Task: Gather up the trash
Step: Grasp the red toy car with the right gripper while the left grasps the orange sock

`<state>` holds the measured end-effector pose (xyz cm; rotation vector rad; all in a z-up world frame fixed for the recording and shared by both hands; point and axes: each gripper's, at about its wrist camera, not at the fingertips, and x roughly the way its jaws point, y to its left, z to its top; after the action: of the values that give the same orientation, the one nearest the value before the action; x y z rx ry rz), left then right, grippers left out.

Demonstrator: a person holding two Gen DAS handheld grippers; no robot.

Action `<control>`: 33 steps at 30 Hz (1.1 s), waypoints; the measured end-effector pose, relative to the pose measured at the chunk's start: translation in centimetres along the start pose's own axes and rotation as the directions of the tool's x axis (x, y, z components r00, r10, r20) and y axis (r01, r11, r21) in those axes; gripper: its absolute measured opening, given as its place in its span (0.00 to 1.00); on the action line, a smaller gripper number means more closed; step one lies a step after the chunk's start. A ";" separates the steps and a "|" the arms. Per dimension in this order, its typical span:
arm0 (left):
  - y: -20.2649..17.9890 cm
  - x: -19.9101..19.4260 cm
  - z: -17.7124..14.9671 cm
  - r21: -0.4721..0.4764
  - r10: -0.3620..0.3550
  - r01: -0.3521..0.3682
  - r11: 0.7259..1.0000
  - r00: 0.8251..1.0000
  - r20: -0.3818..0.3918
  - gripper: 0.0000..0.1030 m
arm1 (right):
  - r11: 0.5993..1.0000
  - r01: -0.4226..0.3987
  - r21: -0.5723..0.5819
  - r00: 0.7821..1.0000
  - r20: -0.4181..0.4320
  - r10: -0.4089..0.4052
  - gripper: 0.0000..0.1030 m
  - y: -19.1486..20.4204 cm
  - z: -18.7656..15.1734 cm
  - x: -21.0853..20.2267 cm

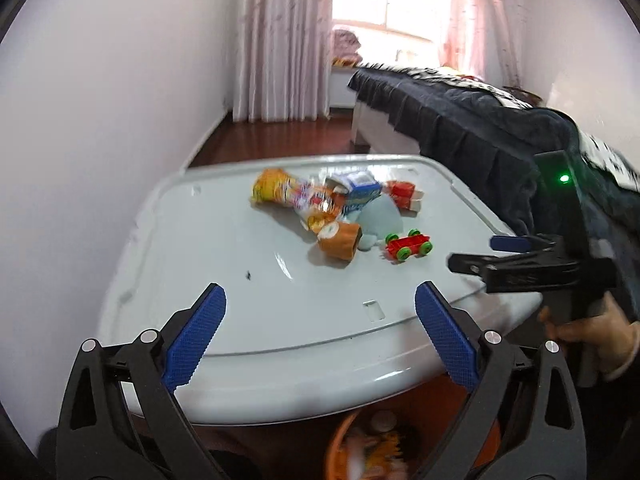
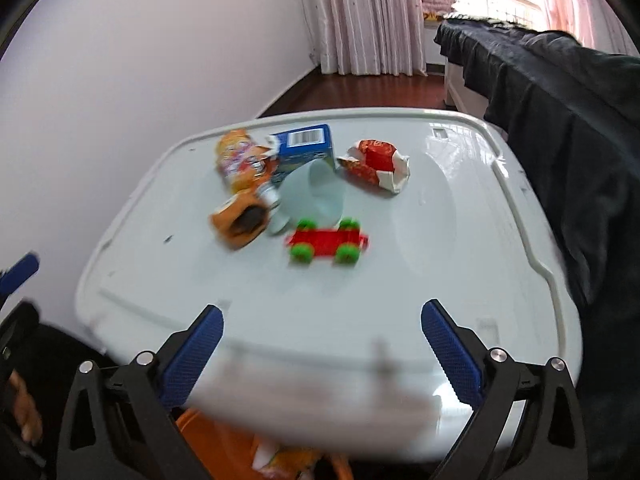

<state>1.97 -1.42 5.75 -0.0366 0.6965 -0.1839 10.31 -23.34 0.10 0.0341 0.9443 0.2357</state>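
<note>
Both tongs, left (image 1: 320, 336) and right (image 2: 322, 354), stand wide with nothing between their pads, hovering at the tabletop's (image 1: 224, 280) near edge. Below that edge sits an orange bin (image 1: 344, 444), apparently already holding wrappers, though blur hides detail. Remaining trash lies clustered at the far side: yellow snack bag (image 2: 240, 158), blue carton (image 2: 306, 146), red packet (image 2: 376, 160), beside a toy car (image 2: 326, 242).

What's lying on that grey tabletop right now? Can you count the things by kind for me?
Snack wrappers: 2 (yellow-orange snack bag, small orange wrapper)
Cartons: 2 (blue carton, crushed red carton)
Toys: 1 (red toy car)
Pale blue piece, kind unclear: 1
Total: 6
</note>
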 end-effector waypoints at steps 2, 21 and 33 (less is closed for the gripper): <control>1.1 1.4 -0.5 -0.081 -0.025 0.023 0.996 0.999 -0.022 0.90 | 1.000 0.003 0.004 1.000 -0.017 -0.003 0.95 0.0 0.8 1.6; 3.0 1.7 -2.7 -0.169 -0.005 -0.003 0.986 0.999 -0.051 0.90 | 0.989 0.143 -0.034 0.985 -0.089 -0.145 0.91 2.4 2.6 8.7; 2.4 3.7 -3.3 -0.126 0.052 -0.067 0.990 0.991 -0.120 0.90 | 0.995 0.101 0.012 0.993 -0.060 -0.100 0.73 1.9 2.0 7.0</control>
<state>2.95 0.35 0.65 -0.1306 0.8247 -0.0832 15.52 -19.87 -4.07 -0.0065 1.0042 0.1368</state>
